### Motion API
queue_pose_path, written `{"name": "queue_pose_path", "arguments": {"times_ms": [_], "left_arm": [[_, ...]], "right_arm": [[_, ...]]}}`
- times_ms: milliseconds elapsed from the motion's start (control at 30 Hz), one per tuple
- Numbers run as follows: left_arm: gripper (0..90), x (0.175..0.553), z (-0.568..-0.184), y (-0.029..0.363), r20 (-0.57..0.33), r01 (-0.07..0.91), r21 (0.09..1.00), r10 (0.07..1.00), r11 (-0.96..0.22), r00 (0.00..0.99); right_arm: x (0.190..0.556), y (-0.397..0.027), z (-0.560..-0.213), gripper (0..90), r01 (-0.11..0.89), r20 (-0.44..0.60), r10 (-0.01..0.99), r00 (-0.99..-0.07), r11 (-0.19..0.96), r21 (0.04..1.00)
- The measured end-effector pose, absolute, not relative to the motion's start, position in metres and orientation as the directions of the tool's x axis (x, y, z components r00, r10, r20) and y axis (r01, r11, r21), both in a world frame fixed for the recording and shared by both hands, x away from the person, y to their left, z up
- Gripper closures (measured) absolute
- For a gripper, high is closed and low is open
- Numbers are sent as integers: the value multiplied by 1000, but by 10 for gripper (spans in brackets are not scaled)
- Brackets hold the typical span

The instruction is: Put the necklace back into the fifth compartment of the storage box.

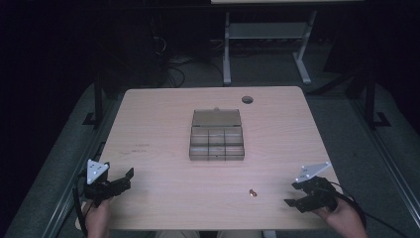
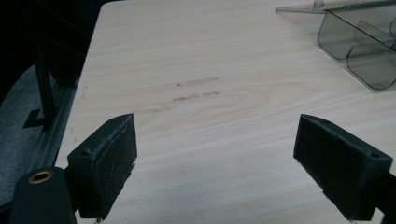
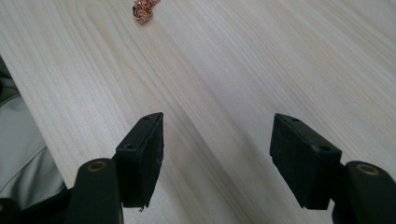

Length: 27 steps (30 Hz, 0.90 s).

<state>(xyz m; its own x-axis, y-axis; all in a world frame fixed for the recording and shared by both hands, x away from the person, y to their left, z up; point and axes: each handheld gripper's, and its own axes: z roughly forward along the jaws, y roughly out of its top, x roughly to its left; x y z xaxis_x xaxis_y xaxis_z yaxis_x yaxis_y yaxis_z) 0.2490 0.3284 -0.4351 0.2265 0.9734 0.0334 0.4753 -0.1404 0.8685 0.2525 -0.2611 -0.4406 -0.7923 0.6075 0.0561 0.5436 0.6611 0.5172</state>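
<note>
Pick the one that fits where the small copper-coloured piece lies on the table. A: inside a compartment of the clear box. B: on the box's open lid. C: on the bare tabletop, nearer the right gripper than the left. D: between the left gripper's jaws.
C: the small copper-coloured piece lies on the bare table, in front of the clear box and closer to the right gripper than to the left gripper, both with jaws open.

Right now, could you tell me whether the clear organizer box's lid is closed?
No, the organizer box has its lid lying open behind it, exposing the compartments.
</note>
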Motion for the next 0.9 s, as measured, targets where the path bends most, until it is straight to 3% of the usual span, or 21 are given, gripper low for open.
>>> {"name": "queue_pose_path", "arguments": {"times_ms": [900], "left_arm": [[130, 251, -438, 329, 43, 487, 861, 974, -149, 223]], "right_arm": [[255, -226, -435, 318, 494, 40, 549, -835, 716, 494]]}}
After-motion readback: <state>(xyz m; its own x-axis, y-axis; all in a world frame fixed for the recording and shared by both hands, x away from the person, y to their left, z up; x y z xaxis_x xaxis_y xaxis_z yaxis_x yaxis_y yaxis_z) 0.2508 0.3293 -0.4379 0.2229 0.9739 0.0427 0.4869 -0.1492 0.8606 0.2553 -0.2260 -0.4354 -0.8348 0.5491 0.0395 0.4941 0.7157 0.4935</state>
